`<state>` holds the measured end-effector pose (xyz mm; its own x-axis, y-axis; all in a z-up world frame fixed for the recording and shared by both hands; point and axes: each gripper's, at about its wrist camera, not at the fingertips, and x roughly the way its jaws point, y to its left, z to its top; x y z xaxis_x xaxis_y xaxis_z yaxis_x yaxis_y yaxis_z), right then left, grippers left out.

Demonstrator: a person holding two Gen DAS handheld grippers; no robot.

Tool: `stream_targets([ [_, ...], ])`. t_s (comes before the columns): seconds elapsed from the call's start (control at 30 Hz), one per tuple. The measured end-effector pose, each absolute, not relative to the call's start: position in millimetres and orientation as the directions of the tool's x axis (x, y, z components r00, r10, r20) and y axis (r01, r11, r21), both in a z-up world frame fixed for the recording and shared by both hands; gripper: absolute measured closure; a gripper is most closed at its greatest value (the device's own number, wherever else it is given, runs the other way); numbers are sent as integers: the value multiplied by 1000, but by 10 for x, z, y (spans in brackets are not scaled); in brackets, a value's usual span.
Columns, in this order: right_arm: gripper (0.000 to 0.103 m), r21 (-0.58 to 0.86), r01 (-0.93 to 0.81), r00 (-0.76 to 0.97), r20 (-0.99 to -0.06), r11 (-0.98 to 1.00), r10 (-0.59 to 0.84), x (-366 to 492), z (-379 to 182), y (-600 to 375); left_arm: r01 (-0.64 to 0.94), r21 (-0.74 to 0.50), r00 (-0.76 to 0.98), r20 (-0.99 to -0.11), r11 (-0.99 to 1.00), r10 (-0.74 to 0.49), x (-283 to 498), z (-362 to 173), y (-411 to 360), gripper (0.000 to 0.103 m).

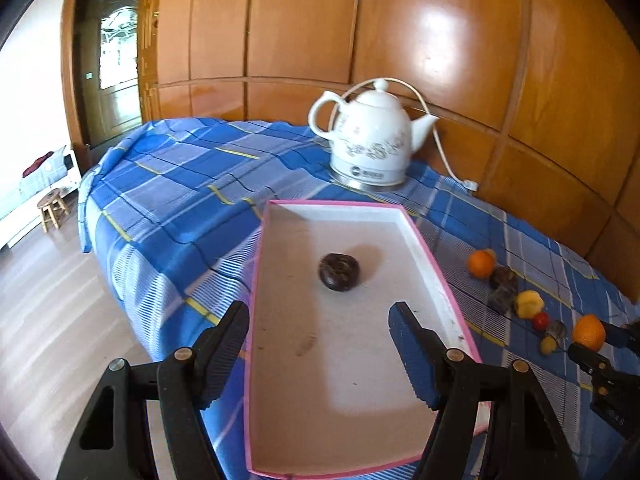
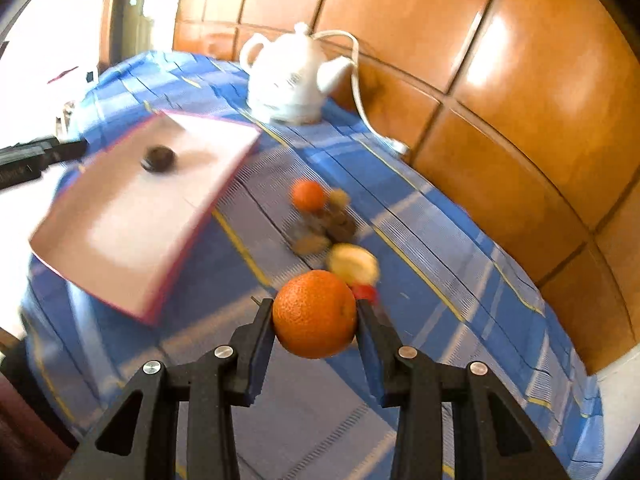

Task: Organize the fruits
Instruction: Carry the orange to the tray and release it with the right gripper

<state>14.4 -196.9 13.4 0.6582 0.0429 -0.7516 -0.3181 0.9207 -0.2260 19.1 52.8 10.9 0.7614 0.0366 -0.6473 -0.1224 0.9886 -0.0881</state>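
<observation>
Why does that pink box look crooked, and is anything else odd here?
The pink-edged box sits askew to the checked cloth's stripes, and its near end seems to overhang the table edge. Inside lies only one dark fruit; the rest lie loose on the cloth. The right gripper holds an orange. Nothing spilled.

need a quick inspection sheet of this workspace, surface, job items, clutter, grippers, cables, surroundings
surface: table under a blue plaid cloth.
job's things: pink-edged tray holds one dark round fruit. Loose on the cloth beside it: an orange, dark fruits, a yellow fruit, a small red fruit.
clutter: white kettle behind the tray.
grippers: left gripper open over the tray, empty. right gripper shut on a second orange.
cables: white cord runs from the kettle along the wall.
surroundings: wooden panelling, door, small stool.
</observation>
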Motion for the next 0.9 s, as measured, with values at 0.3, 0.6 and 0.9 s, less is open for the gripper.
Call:
stream_targets([
  [0.3, 63, -140, -369, 658, -737, 919, 152, 260, 229, -1151, -187, -106, 771, -631, 977, 79, 96, 119, 856, 30],
  [0.6, 62, -109, -375, 603, -783, 921, 152, 554, 1, -676, -233, -123, 754, -650, 965, 99, 42, -17, 1082, 30],
  [0.9, 53, -65, -353, 566, -809, 933, 157, 746, -188, -578, -230, -134, 737, -671, 964, 83, 45, -128, 1107, 30],
])
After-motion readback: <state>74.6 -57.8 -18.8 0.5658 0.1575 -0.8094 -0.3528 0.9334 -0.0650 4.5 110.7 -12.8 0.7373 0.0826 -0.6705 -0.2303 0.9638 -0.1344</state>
